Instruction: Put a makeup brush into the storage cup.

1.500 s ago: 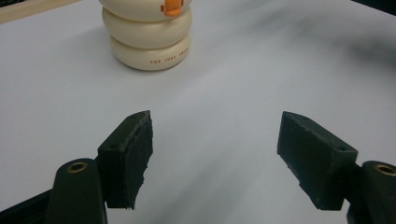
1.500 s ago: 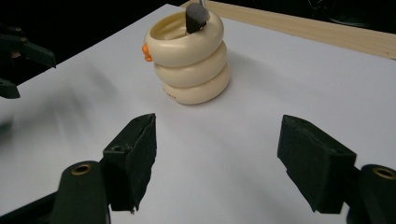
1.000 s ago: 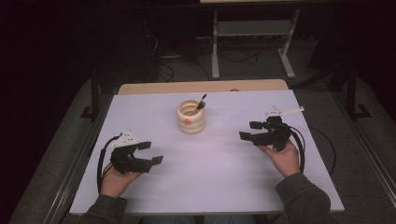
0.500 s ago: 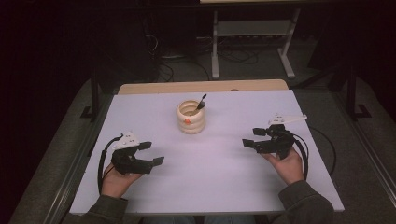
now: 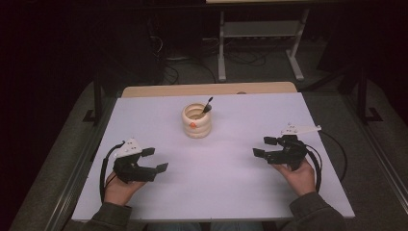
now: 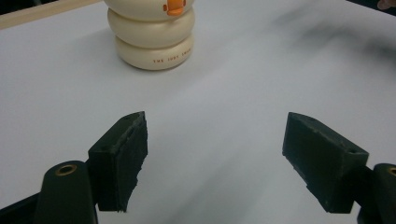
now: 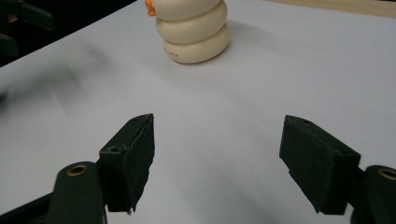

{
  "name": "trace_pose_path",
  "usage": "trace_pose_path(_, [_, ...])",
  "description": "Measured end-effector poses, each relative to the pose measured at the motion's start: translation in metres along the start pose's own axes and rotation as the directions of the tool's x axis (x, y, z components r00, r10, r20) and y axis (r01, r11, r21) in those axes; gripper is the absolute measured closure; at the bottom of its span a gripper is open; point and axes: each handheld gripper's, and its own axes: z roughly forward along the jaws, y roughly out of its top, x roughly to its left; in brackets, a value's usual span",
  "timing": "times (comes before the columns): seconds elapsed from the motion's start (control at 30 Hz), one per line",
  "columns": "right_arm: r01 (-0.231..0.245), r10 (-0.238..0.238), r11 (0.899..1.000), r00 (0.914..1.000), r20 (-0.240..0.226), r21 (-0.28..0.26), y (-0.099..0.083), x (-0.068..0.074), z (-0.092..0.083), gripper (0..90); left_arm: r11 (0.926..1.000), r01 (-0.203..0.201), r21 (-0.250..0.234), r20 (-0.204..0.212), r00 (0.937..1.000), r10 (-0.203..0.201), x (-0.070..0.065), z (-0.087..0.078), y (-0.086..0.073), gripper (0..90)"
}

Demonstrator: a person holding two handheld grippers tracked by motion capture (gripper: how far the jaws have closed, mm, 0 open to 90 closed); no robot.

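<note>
Gripper, left [image 5: 155,160]: jaws spread wide with nothing between them; held low over the tabletop [image 5: 231,192], on the near left of the ringed holder [image 5: 197,121] and well apart from it.
Gripper, right [image 5: 266,146]: jaws spread wide and unloaded; held on the near right of the ringed holder, also well apart from it.
Ringed holder: cream, built of stacked rounded rings with an orange mark on its side; stood upright on the tabletop, toward the far edge and midway between both grippers.
Utensil [image 5: 208,104]: a dark slender piece is stood in the mouth of the ringed holder, leaned toward its right rim.
Step in hand: judged to be the approach; both grippers are pointed at the ringed holder and nothing is held.
Next move: one gripper is to be carried forward to the ringed holder, either closed around its body or lowered onto the utensil tip; a steadying grip on the holder is advised.
Hard to make out: the utensil's type cannot be told; the holder's top is cut off in both gripper views; its small printed text [image 6: 172,59] is unreadable.
</note>
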Motion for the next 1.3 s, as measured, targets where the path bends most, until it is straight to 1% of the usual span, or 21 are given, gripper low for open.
trace_pose_path(0.03, [-0.002,0.002,1.0,1.0,0.002,0.009,-0.001,0.001,-0.001,25.1,1.0,0.0,0.004,0.0,1.0,0.0,-0.001,0.0,-0.001,21.7])
trace_pose_path(0.17, [0.005,-0.005,1.0,1.0,0.003,0.008,-0.007,0.001,-0.002,25.0,0.9998,-0.014,0.014,-0.002,0.9999,0.014,-0.005,0.002,-0.003,21.7])
trace_pose_path(0.2, [0.004,-0.004,1.0,1.0,0.003,0.017,-0.008,0.002,-0.003,25.0,0.9998,-0.01,0.016,-0.002,1.0,0.01,-0.006,0.002,-0.003,21.7])
trace_pose_path(0.3, [0.006,-0.006,1.0,0.9999,0.01,0.014,-0.011,0.002,-0.004,25.1,0.9997,-0.017,0.019,-0.004,0.9998,0.017,-0.006,0.002,-0.005,21.7])
trace_pose_path(0.37, [0.006,-0.006,1.0,0.9999,0.012,0.014,-0.013,0.001,-0.005,25.1,0.9998,-0.008,0.017,-0.004,1.0,0.008,-0.006,0.001,-0.007,21.7])
trace_pose_path(0.47, [-0.004,0.003,1.0,0.9999,0.014,0.015,-0.016,0.002,-0.006,25.0,0.9998,-0.012,0.014,0.002,0.9999,0.012,-0.007,0.001,-0.008,21.6])
trace_pose_path(0.5, [-0.002,0.002,1.0,0.9999,0.013,0.017,-0.018,0.002,-0.006,25.0,0.9999,-0.008,0.015,0.004,1.0,0.008,-0.008,0.002,-0.009,21.4])
trace_pose_path(0.63, [0.006,-0.006,1.0,0.9999,0.013,0.018,-0.02,0.002,-0.008,24.4,0.9995,-0.019,0.025,0.007,0.9998,0.019,-0.008,0.002,-0.012,21.2])
trace_pose_path(0.7, [0.001,-0.001,1.0,0.9999,0.01,0.011,-0.021,0.003,-0.009,24.4,0.9996,-0.01,0.025,0.007,0.9999,0.01,-0.008,0.002,-0.013,21.2])
trace_pose_path(0.73, [0.003,-0.003,1.0,0.9999,0.014,0.01,-0.022,0.003,-0.009,24.3,0.9995,-0.014,0.028,0.008,0.9999,0.014,-0.008,0.002,-0.014,21.1])
trace_pose_path(0.77, [0.004,-0.004,1.0,0.9998,0.017,0.014,-0.023,0.003,-0.009,24.0,0.9995,-0.006,0.03,0.006,1.0,0.006,-0.008,0.002,-0.015,21.1])
trace_pose_path(0.9, [-0.001,0.001,1.0,0.9998,0.022,0.009,-0.026,0.001,-0.01,23.6,0.9995,0.002,0.032,0.009,1.0,-0.002,-0.007,0.001,-0.019,21.0])
trace_pose_path(0.93, [-0.01,0.01,1.0,0.9997,0.024,0.004,-0.027,0.002,-0.01,23.5,0.9995,0.007,0.03,0.009,0.9999,-0.008,-0.007,0.001,-0.019,21.1])
trace_pose_path(1.07, [0.002,-0.002,1.0,0.9997,0.023,0.0,-0.029,0.002,-0.012,23.5,0.9995,0.005,0.03,0.007,1.0,-0.005,-0.006,0.001,-0.019,21.0])
trace_pose_path(1.23, [-0.006,0.006,1.0,0.9997,0.025,-0.003,-0.031,0.003,-0.015,22.8,0.9995,0.008,0.03,0.007,0.9999,-0.009,-0.006,0.002,-0.019,21.1])
trace_pose_path(1.3, [-0.006,0.006,1.0,0.9997,0.025,-0.017,-0.031,0.003,-0.016,22.7,0.9994,0.005,0.033,0.007,1.0,-0.005,-0.005,0.003,-0.019,21.1])
